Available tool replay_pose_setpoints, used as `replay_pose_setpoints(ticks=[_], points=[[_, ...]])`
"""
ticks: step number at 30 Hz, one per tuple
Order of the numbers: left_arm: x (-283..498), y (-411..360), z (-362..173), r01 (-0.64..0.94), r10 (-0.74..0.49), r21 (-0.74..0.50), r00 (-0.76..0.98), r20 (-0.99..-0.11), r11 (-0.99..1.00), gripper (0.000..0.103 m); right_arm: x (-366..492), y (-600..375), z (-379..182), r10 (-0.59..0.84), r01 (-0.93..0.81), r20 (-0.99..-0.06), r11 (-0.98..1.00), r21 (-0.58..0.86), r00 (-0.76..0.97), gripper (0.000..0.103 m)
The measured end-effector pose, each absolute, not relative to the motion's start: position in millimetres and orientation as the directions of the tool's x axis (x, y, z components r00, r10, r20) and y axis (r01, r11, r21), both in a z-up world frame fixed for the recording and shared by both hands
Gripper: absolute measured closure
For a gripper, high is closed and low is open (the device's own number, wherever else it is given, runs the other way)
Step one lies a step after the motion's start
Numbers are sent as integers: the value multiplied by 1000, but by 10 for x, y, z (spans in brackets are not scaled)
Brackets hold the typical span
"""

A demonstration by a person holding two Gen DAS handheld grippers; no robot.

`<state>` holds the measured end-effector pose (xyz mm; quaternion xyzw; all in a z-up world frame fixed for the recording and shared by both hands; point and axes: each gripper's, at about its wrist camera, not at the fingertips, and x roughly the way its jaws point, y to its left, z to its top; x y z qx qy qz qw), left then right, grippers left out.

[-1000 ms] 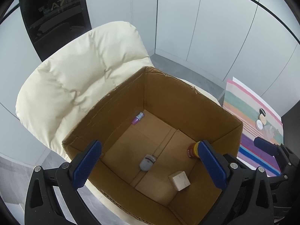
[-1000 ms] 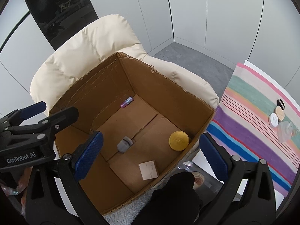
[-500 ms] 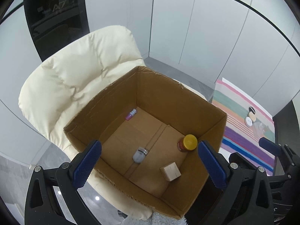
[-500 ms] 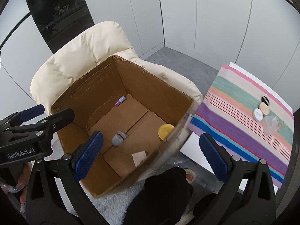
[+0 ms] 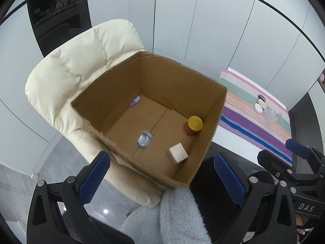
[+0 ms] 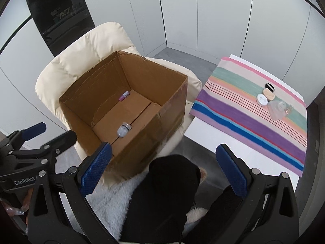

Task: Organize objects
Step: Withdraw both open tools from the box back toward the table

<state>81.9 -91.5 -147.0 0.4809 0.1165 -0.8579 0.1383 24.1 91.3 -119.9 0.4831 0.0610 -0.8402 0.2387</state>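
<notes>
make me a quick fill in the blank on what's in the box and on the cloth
1. The cardboard box sits on a cream ____.
2. The jar in the box has a ____ lid.
3. Beside the jar lies a small wooden ____.
4. The round compacts lie on a ____ cloth, outside the box.

Missing words: chair; yellow; block; striped

Bright, even room light; the cardboard box edges smear with motion blur, and walls bow at the fisheye rim.
</notes>
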Motion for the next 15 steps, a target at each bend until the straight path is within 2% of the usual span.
replay_pose_setpoints(ticks=[15], points=[[753, -772, -1468, 306, -120, -50, -511, -851, -951, 0, 366, 1148, -1179, -326, 411, -837, -901, 135, -440, 0]])
